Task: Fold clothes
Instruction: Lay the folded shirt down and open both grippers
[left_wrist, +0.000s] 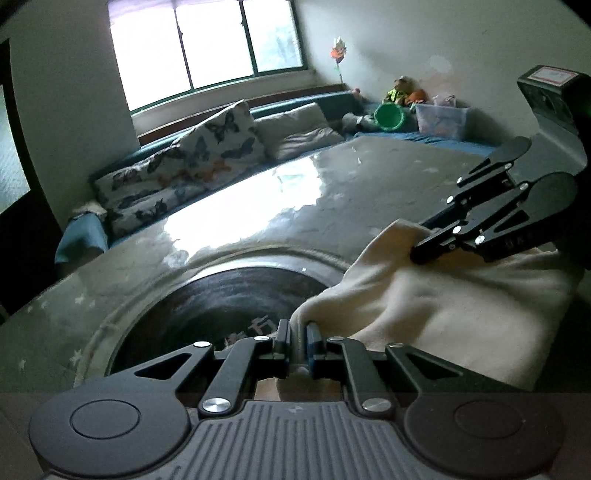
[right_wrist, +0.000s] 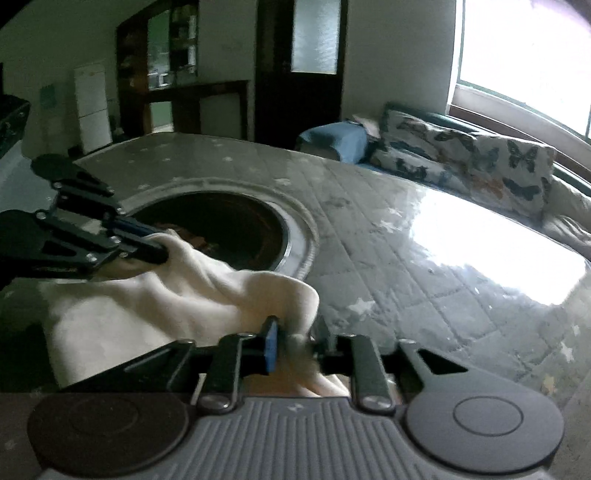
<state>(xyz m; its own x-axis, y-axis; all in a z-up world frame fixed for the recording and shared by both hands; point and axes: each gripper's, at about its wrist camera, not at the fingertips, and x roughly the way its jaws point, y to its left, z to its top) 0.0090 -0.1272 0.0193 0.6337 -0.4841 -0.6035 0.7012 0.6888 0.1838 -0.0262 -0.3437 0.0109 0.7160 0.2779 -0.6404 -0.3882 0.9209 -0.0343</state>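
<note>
A cream garment (left_wrist: 424, 306) (right_wrist: 147, 314) lies bunched on the grey quilted table cover (left_wrist: 332, 192) (right_wrist: 406, 277), its far edge beside a round dark opening (left_wrist: 221, 295) (right_wrist: 229, 229). My left gripper (left_wrist: 297, 334) is shut on one corner of the garment, with cloth pinched between its pads; the right wrist view shows it at the left (right_wrist: 162, 251). My right gripper (right_wrist: 297, 341) has its jaws apart, with the other corner lying loosely between them and a gap beside the blue pad. From the left wrist view its fingertips (left_wrist: 421, 254) rest at the garment's edge.
Butterfly-print cushions (left_wrist: 207, 158) (right_wrist: 461, 155) line a bench under the window beyond the table. A green bucket (left_wrist: 389, 116) and a clear box (left_wrist: 441, 120) sit in the far corner. A dark door (right_wrist: 299, 74) and a white cabinet (right_wrist: 92, 107) stand behind.
</note>
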